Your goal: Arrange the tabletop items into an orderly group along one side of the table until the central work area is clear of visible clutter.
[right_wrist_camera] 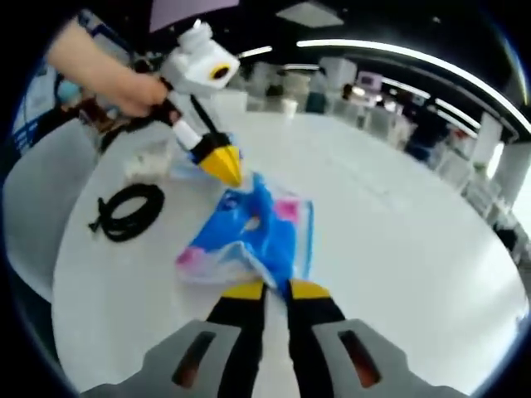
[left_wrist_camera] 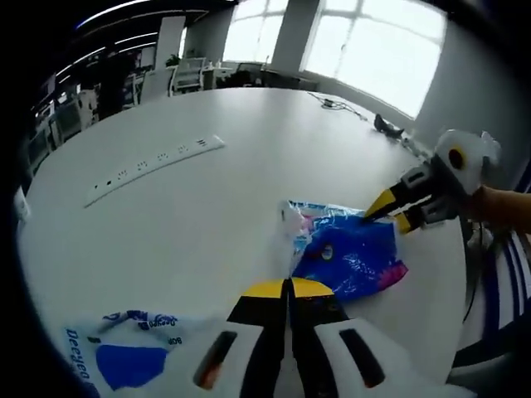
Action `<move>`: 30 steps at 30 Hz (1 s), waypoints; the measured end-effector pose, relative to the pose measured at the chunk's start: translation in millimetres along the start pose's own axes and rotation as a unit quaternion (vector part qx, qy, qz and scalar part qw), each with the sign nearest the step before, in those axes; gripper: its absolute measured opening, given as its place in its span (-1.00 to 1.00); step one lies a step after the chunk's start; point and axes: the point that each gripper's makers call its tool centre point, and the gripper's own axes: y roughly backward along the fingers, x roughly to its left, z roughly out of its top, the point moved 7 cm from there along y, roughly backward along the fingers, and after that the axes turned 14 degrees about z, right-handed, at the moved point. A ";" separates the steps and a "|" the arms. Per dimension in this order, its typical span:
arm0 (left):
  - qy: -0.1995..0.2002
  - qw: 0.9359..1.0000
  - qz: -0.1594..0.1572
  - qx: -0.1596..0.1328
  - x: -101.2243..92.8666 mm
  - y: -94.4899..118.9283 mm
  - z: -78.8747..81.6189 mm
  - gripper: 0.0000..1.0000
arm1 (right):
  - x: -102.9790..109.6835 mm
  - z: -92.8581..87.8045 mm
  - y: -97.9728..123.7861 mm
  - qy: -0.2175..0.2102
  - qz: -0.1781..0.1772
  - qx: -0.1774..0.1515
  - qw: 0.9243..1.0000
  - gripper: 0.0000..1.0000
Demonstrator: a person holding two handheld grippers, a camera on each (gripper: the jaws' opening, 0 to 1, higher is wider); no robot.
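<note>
Blue plastic bag (left_wrist_camera: 353, 257), crumpled with pink patches, lies on the round white table (left_wrist_camera: 207, 207) between the two grippers. In the left gripper view, the left gripper (left_wrist_camera: 289, 288) has its jaws pressed together at the bag's near edge, apparently pinching it. The right gripper (left_wrist_camera: 388, 212) comes in from the right, its jaws nearly closed on the bag's far corner. A white packet with blue print (left_wrist_camera: 124, 356) lies near left. A black coiled cable (right_wrist_camera: 129, 211) rests left of the bag.
</note>
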 end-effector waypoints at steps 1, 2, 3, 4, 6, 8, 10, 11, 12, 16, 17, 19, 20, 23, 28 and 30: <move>0.005 1.000 0.003 0.002 -0.4 -0.4 -0.7 -1.00 | -0.8 -0.3 0.1 0.001 0.002 0.000 1.000 -0.87; 0.011 1.000 0.005 0.004 -0.7 -0.9 -1.1 -1.00 | -1.8 -1.0 0.0 0.004 0.004 0.002 1.000 -0.86; 0.016 1.000 0.007 0.008 -2.1 -1.1 -1.8 -1.00 | -2.9 -1.7 0.3 0.008 0.005 0.005 1.000 -0.85; 0.021 1.000 0.010 0.011 -4.9 -1.4 -2.6 -1.00 | -5.9 -3.0 0.9 0.010 0.007 0.006 1.000 -0.85; 0.029 0.999 0.010 0.023 -11.9 -3.3 -5.7 -1.00 | -10.6 -6.5 2.7 0.025 0.010 0.020 0.999 -0.84; 0.031 0.999 0.016 0.026 -17.3 -4.3 -7.1 -1.00 | -15.6 -9.4 4.6 0.028 0.016 0.023 0.999 -0.83; 0.047 0.998 0.019 0.027 -22.6 -4.3 -8.3 -1.00 | -20.6 -11.2 6.3 0.030 0.017 0.026 0.999 -0.83; 0.052 0.998 0.018 0.026 -24.7 -4.8 -8.5 -1.00 | -22.1 -11.8 6.7 0.032 0.017 0.029 0.999 -0.83; 0.056 0.998 0.016 0.025 -27.4 -6.1 -8.9 -1.00 | -24.3 -12.5 7.5 0.037 0.017 0.033 0.999 -0.82; 0.071 0.997 0.028 0.029 -34.2 -8.7 -10.2 -1.00 | -30.2 -13.6 9.1 0.041 0.016 0.036 0.998 -0.82; 0.077 0.996 0.030 0.028 -35.2 -9.3 -9.8 -1.00 | -32.4 -13.8 9.4 0.042 0.016 0.038 0.998 -0.82; 0.081 0.996 0.038 0.027 -37.2 -10.6 -9.5 -1.00 | -35.9 -14.1 9.6 0.044 0.016 0.039 0.998 -0.82; 0.087 0.995 0.041 0.027 -37.1 -11.1 -9.5 -1.00 | -37.4 -14.1 9.5 0.045 0.016 0.039 0.998 -0.82; 0.096 0.994 0.049 0.027 -39.9 -12.0 -10.5 -1.00 | -44.8 -14.1 8.2 0.053 0.019 0.044 0.997 -0.81; 0.105 0.992 0.065 0.023 -40.0 -12.0 -10.7 -1.00 | -56.6 -7.8 6.8 0.065 0.019 0.041 0.997 -0.80; 0.109 0.991 0.070 0.021 -39.4 -12.4 -9.9 -1.00 | -60.7 -5.9 5.0 0.070 0.020 0.041 0.997 -0.80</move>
